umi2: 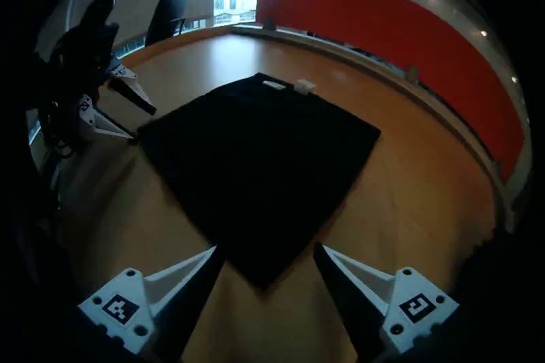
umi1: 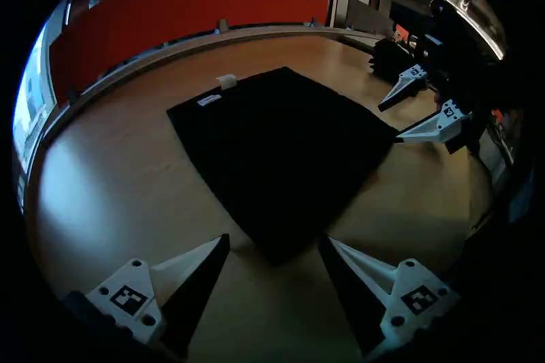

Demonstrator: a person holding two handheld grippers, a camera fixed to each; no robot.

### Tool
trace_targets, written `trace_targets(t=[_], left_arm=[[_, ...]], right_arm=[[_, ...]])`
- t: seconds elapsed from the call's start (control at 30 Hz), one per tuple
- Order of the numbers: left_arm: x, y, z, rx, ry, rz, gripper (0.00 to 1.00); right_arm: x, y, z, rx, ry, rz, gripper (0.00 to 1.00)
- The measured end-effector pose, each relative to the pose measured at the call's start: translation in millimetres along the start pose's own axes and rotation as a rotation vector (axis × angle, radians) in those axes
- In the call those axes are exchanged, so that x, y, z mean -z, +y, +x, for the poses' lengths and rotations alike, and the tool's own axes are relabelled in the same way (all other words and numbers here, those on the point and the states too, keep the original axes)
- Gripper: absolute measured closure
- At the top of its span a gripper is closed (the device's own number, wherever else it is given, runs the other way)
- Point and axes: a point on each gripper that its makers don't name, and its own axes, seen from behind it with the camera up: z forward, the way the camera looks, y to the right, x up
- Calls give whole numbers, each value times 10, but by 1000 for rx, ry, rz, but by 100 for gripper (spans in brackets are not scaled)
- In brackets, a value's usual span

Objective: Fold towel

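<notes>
Between my white, black-padded fingers (umi1: pixel 176 265) the towel (umi1: pixel 279 152) is plain black; the table (umi1: pixel 122 179) around it is tan wood, the partition (umi1: pixel 191 9) beyond red.

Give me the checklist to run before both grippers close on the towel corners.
1. Black towel spread flat on the wooden table: ok.
2. Left gripper open, a towel corner between its fingers: ok.
3. Right gripper open, the neighbouring corner between its fingers: ok.
4. Fingers low enough to pinch the cloth: cannot tell.
5. White tag and small white object at the far edge, away from both grippers: ok.
</notes>
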Motion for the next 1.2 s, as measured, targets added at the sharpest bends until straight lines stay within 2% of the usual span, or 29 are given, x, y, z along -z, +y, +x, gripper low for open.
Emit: trace_targets(t=[0.27, 0.6, 0.8, 1.2], left_arm=[[-41, 7, -23, -15, -24, 1, 4], [-56, 30, -52, -62, -64, 7, 5], [-59, 12, -46, -52, -73, 18, 10], [-53, 0, -53, -38, -93, 32, 16]], right_arm=[[-7, -12, -79, 4, -24, 21, 4], [0, -69, -98, -9, -33, 45, 19], [-9, -82, -107, -35, -39, 49, 27], [-2, -85, -113, -37, -60, 47, 28]])
